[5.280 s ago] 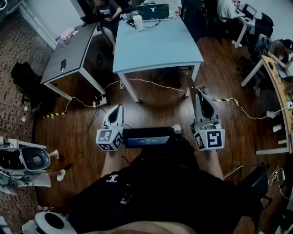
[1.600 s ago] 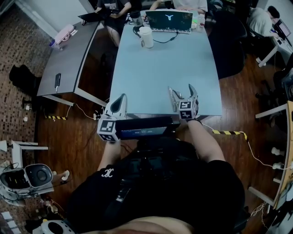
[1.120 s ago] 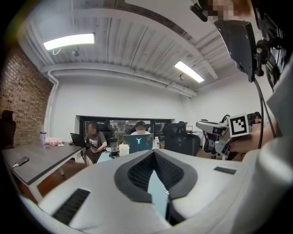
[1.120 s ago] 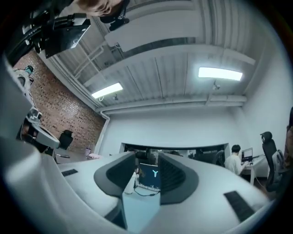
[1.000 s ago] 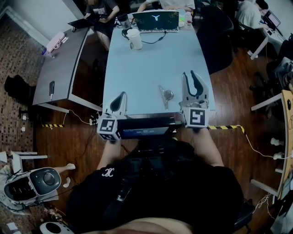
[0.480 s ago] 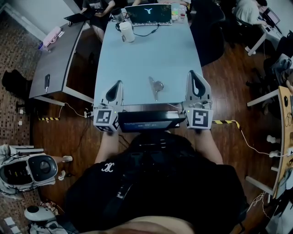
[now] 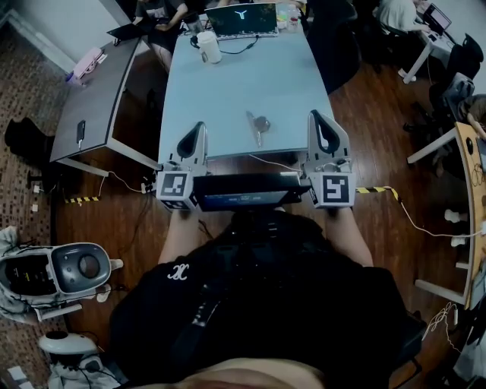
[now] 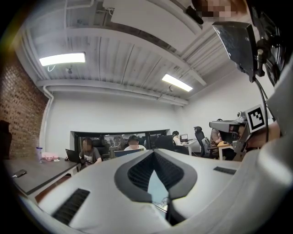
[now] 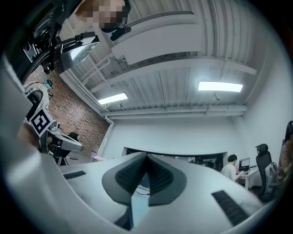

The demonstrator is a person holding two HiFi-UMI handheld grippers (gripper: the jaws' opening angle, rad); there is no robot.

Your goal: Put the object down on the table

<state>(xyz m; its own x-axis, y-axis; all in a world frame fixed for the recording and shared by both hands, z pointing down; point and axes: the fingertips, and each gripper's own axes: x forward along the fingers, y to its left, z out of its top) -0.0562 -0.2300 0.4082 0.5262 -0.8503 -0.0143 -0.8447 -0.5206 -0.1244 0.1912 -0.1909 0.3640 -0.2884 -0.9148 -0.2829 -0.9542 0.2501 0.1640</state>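
1. The jaws of the left gripper [image 7: 199,129] are pressed together with nothing between them. The jaws of the right gripper [image 7: 315,118] are likewise closed and empty.
2. Both grippers are held level and side by side over the near edge of the pale blue worktop [image 7: 250,76]. They point forward, away from the person. The marker cubes face back toward the body and the forearms reach straight out from the chest.
3. Just beyond the jaw tips and between the two grippers, a small shiny metal object [image 7: 258,125] lies flat on the worktop. It looks like a spoon or scoop, and it is apart from both grippers.
4. By my reading the put-down is done: the object rests on the worktop, free of any grip, and little is left to do.
5. At the far end stand a white cup [image 7: 206,47] and an open laptop [image 7: 244,19], well apart from the object.
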